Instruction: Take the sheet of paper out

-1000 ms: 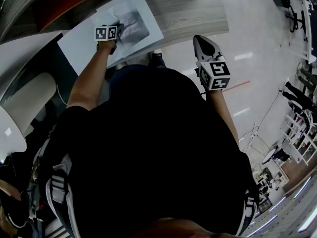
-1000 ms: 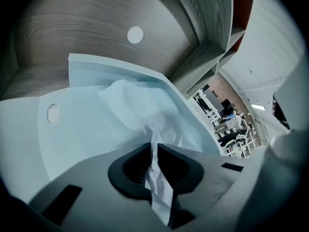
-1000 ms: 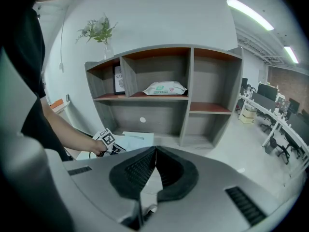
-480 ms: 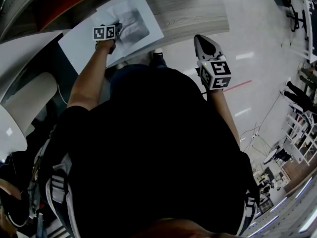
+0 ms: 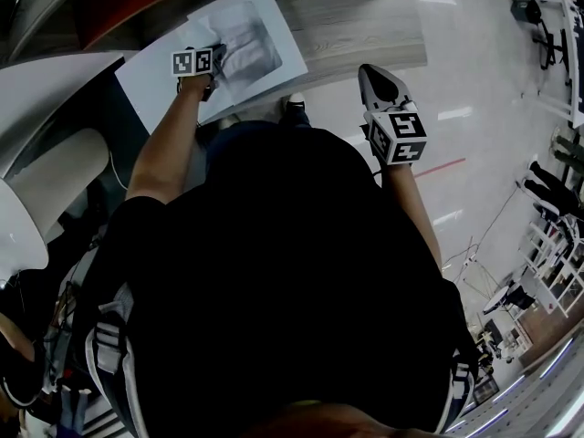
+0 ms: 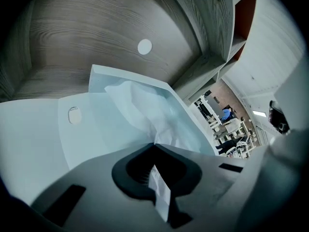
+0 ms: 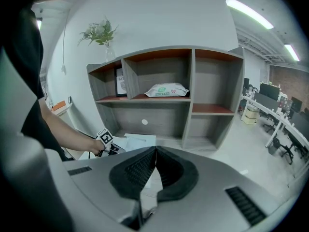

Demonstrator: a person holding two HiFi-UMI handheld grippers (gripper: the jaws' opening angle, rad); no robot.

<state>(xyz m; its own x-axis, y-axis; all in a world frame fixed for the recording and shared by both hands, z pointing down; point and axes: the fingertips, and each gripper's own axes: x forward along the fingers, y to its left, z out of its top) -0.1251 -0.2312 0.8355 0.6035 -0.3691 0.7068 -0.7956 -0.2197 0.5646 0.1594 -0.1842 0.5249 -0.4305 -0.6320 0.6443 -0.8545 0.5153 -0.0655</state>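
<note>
Both closed: left gripper pinches sheet of paper at its edge, right gripper empty.

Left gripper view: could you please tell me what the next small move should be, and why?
Probably draw the left gripper slowly back toward the person. Its jaws are shut on the crumpled edge of the sheet of paper, most of which seems to lie in the open translucent folder. The right gripper is shut, empty and held aside, so nothing steadies the folder.
</note>
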